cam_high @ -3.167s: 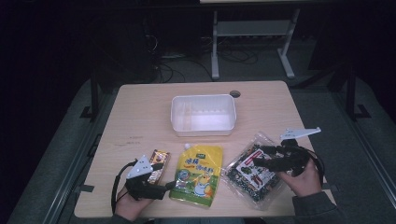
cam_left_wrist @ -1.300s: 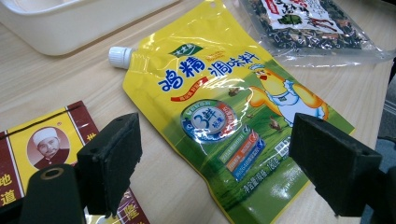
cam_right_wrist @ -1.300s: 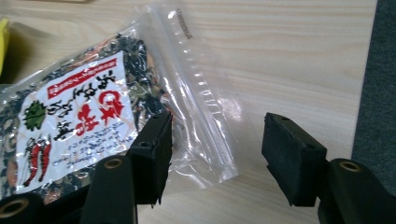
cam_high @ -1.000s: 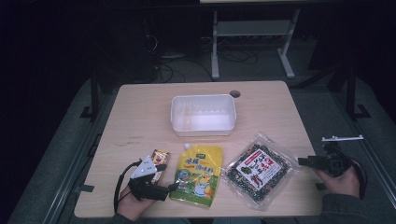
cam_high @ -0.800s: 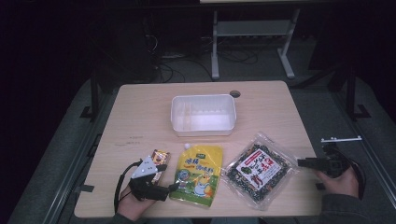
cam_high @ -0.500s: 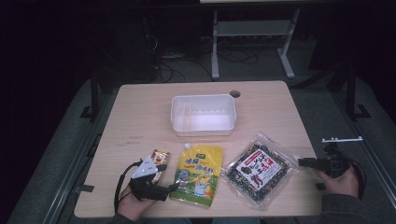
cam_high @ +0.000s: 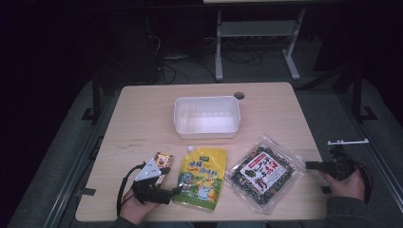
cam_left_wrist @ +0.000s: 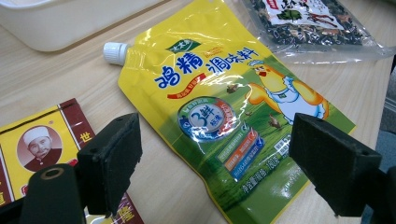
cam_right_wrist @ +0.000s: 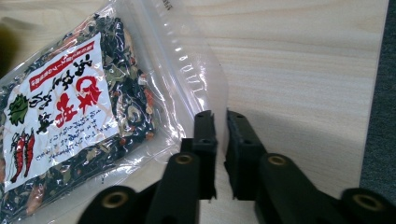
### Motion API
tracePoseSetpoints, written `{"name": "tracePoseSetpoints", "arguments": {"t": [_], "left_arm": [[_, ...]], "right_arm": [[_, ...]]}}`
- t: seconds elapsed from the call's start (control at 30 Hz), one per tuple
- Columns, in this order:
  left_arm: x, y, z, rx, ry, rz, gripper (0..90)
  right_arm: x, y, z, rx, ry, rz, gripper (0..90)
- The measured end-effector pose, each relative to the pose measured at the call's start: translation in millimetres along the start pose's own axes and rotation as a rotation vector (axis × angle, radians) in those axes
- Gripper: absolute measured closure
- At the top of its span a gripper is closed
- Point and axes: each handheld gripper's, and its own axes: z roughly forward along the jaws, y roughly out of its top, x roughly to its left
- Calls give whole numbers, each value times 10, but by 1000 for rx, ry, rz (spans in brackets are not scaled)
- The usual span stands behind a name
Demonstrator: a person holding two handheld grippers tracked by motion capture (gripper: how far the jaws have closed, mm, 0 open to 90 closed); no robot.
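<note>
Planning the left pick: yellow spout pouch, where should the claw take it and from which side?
Take the yellow spout pouch at its long edge nearest the left claw, sliding in low from that side. It lies flat on the table, so the face offers no bite; the thin side seam does. The capped spout points toward the white tub, away from the claw.

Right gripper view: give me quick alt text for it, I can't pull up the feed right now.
The right gripper has its two black jaws nearly together, and they have just been closing on the clear edge of the dried seaweed mix bag. The bag lies flat on the wooden table, its printed label to the left of the jaws.
</note>
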Motion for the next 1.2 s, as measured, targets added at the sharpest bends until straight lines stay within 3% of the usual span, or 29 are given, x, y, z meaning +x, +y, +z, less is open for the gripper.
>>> {"name": "tracePoseSetpoints", "arguments": {"t": [0.27,0.53,0.57,0.67,0.7,0.93,1.2], "left_arm": [[-5,33,31,-7,-14,1,184],[-82,147,133,-13,-39,2,175],[-84,192,164,-17,-65,-13,175],[-95,223,198,-10,-85,-19,172],[-118,239,253,16,-129,-16,173],[-260,350,433,81,-181,44,180],[-341,581,697,107,-227,75,183]], "right_arm": [[28,10,-66,-22,3,-20,897],[174,38,-191,-42,-19,-77,897],[185,46,-208,-44,-18,-82,897],[205,62,-255,-62,-10,-89,897],[239,85,-308,-78,-13,-110,897],[390,124,-539,-125,-13,-180,897],[514,199,-787,-152,3,-235,898]]}}
